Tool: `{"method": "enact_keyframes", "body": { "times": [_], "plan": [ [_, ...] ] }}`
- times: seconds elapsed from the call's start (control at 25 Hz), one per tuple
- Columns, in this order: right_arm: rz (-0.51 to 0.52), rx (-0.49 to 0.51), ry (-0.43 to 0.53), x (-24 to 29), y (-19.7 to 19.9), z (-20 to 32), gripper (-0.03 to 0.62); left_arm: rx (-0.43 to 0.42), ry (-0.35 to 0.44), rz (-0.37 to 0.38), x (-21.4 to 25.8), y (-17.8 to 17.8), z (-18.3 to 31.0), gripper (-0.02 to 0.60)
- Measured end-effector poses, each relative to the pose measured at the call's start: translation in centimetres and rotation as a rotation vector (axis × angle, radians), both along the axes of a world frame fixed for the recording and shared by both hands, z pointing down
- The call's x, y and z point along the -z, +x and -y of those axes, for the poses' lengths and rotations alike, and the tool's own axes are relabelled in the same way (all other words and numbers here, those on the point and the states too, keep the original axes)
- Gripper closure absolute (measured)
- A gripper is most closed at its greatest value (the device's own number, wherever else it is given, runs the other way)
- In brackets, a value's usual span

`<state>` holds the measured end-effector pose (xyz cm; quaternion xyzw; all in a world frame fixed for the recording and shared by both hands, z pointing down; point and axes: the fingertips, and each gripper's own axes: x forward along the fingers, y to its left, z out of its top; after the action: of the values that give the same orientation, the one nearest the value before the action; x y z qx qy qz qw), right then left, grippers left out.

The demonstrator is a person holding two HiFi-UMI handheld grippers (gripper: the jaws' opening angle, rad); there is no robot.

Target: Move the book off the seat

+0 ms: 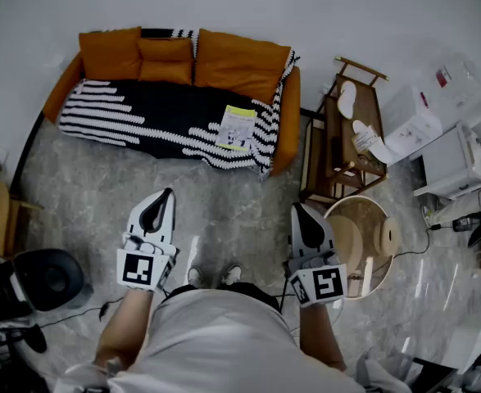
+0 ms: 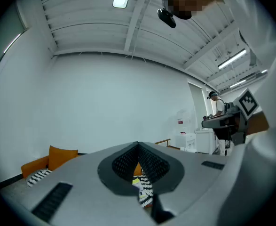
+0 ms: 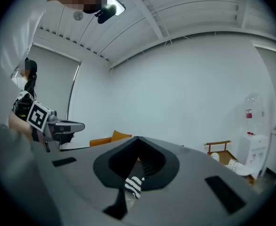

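A white and yellow book (image 1: 238, 127) lies flat on the right part of the seat of an orange sofa (image 1: 224, 60), on a black-and-white striped throw (image 1: 142, 113). Both grippers hang over the floor well in front of the sofa, pointing toward it. My left gripper (image 1: 166, 193) is shut with nothing in it. The right gripper (image 1: 297, 208) is also shut and holds nothing. In the left gripper view the jaws meet at the left gripper (image 2: 138, 145), and a bit of the book (image 2: 138, 181) shows below them. The right gripper (image 3: 138, 138) shows only striped throw (image 3: 134, 185) under its closed jaws.
A wooden rack (image 1: 351, 129) stands right of the sofa, with a round wooden table (image 1: 363, 240) in front of it close to my right gripper. White appliances (image 1: 445, 137) fill the far right. A black round device (image 1: 47, 278) sits at the left. My shoes (image 1: 211, 277) stand on marble floor.
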<state>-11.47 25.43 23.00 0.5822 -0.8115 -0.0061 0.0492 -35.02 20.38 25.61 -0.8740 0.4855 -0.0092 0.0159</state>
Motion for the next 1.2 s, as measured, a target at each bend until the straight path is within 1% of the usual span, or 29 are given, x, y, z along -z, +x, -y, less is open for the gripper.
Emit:
{"method": "enact_keyframes", "body": {
  "times": [0.12,0.28,0.32,0.48,0.64,0.76,0.92,1.08,1.2],
  "plan": [
    [0.014,0.013,-0.019,-0.6,1.4,-0.3,0.572,0.03,-0.044,0.014,-0.5,1.1,-0.3,0.565],
    [0.12,0.06,-0.025,-1.7,2.8,0.0,0.572,0.041,-0.057,0.015,-1.0,2.1,-0.8,0.565],
    [0.133,0.065,-0.031,-2.3,3.3,0.2,0.572,0.05,-0.059,0.02,-1.1,2.1,-0.9,0.565],
    [0.124,0.067,-0.066,-4.6,4.6,2.1,0.572,0.113,-0.103,0.057,-2.5,1.1,-1.2,0.565],
    [0.124,0.089,-0.096,-5.3,4.1,4.0,0.572,0.129,-0.182,0.082,-4.5,-0.1,0.0,0.565],
    [0.107,0.099,-0.131,-6.5,3.8,7.3,0.572,0.127,-0.203,0.062,-5.6,0.4,3.8,0.565],
    [0.081,0.076,-0.154,-6.7,4.2,11.5,0.572,0.08,-0.19,-0.01,-6.5,2.3,9.9,0.565],
    [0.038,0.038,-0.157,-4.7,4.3,18.4,0.572,0.022,-0.156,-0.049,-5.5,3.1,18.7,0.565],
    [0.0,0.01,-0.147,-2.5,4.3,23.6,0.572,-0.026,-0.161,-0.077,-5.1,3.6,25.2,0.565]
  ]
}}
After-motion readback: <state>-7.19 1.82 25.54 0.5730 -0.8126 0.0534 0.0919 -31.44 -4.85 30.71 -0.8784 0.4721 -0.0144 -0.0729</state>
